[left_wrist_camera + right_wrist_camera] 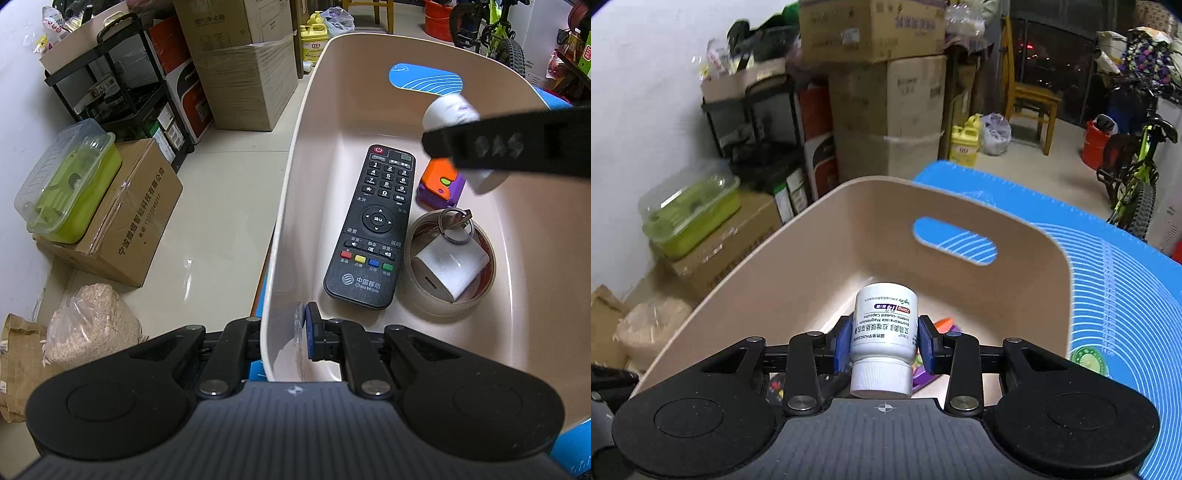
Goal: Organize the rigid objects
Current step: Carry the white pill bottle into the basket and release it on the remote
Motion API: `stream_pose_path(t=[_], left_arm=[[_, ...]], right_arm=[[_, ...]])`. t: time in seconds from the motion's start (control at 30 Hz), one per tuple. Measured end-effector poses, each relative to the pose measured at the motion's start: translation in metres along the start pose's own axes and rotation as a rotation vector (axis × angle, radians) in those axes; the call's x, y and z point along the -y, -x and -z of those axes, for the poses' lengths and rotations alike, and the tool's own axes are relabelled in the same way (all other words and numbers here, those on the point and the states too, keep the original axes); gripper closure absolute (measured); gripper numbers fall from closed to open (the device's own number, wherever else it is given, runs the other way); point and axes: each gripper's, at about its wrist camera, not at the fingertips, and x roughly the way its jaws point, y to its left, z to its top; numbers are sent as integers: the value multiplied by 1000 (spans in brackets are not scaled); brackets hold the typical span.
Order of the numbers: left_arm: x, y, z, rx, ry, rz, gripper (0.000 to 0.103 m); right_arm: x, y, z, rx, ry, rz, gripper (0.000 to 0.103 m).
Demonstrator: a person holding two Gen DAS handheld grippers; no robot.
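Note:
A beige bin (300,140) with a handle slot stands on a blue mat (1115,280). My left gripper (286,330) is shut on the bin's near wall, one blue pad (313,332) inside and the other finger hidden outside. In the bin lie a black remote (373,229), an orange and purple toy (441,186), and a tape roll (413,280) holding a white charger (448,269) and a key ring (458,225). My right gripper (885,341) is shut on a white pill bottle (884,325), cap toward the camera, above the bin (812,240). In the left wrist view its black finger (509,144) crosses over the bin.
Left of the bin, on the floor, are a cardboard box (122,221) topped by a green container with a clear lid (66,184), a bag of grain (92,325), a black shelf (122,81) and stacked cartons (886,103). A bicycle (1134,173) and a wooden chair (1030,99) stand beyond.

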Motion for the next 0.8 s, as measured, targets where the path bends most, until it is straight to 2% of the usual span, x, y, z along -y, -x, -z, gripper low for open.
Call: stream_pose_path(t=[0.3,0.5,0.6,0.77,0.8], left_arm=[[0,0,0,1,-1,-1,89],[-1,0,0,0,0,-2,89],[-1,0,0,0,-2,-3,89],[0,-1,0,-1,0,-2,89],[0,0,0,-1,-1,-2,89]], right_arm=[[-8,-26,13,-157,37,6,59],[-9,-35,15,-210,39,17,59],[-8,-38,15,-244,46,23,53],[-1,-27,13,-211,11,-2,50],[2,-22,12,-202,1,-9,47]])
